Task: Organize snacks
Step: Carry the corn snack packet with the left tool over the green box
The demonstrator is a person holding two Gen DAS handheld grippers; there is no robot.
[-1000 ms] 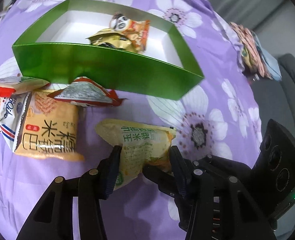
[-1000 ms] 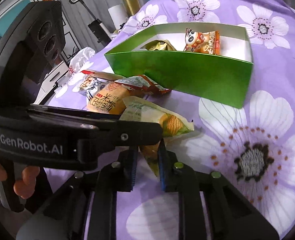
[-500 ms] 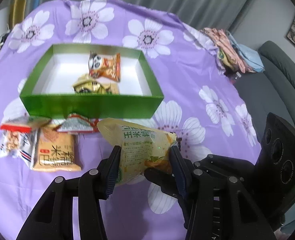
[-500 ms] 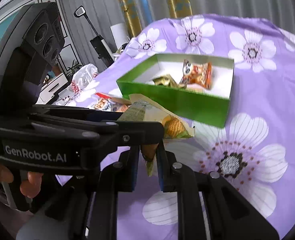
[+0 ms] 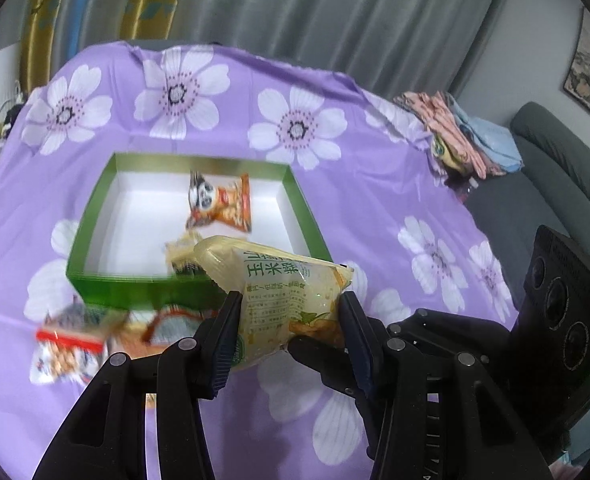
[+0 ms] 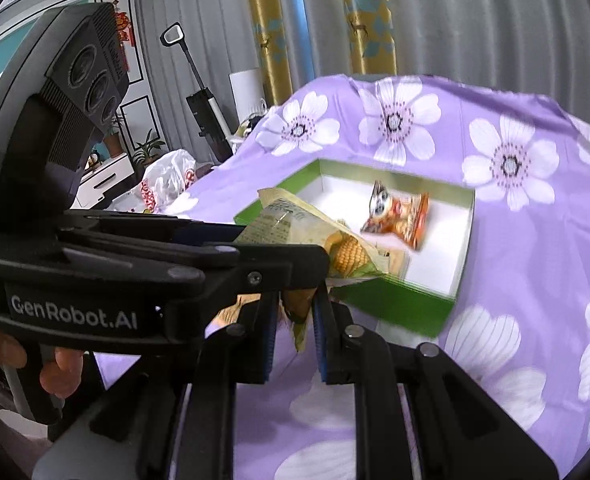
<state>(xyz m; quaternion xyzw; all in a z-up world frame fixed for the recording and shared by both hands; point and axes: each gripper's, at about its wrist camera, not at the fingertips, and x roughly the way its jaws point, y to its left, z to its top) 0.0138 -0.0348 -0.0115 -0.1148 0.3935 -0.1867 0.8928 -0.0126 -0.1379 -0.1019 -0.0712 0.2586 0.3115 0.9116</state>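
We hold one yellow corn pouch [image 5: 283, 300] off the cloth [image 5: 375, 184] with both claws. Left claw [image 5: 289, 334] clamps its sides across the width; right claw [image 6: 293, 330] is pinched tight on the pouch's lower corner [image 6: 297, 312].

Key relation: the green box [image 5: 95, 216] lies straight ahead of and below both claws, its near wall just past the pouch's far end. The pouch's long axis points toward the box, so we judge a forward carry over that wall is what remains. Neither hand is clearly nearer.

Left view shows loose packets [image 5: 71, 344] on the cloth before the box, blurred. Right view hides these behind the left tool, but shows the corner pinch and the orange pack [image 6: 399, 216] inside the box.
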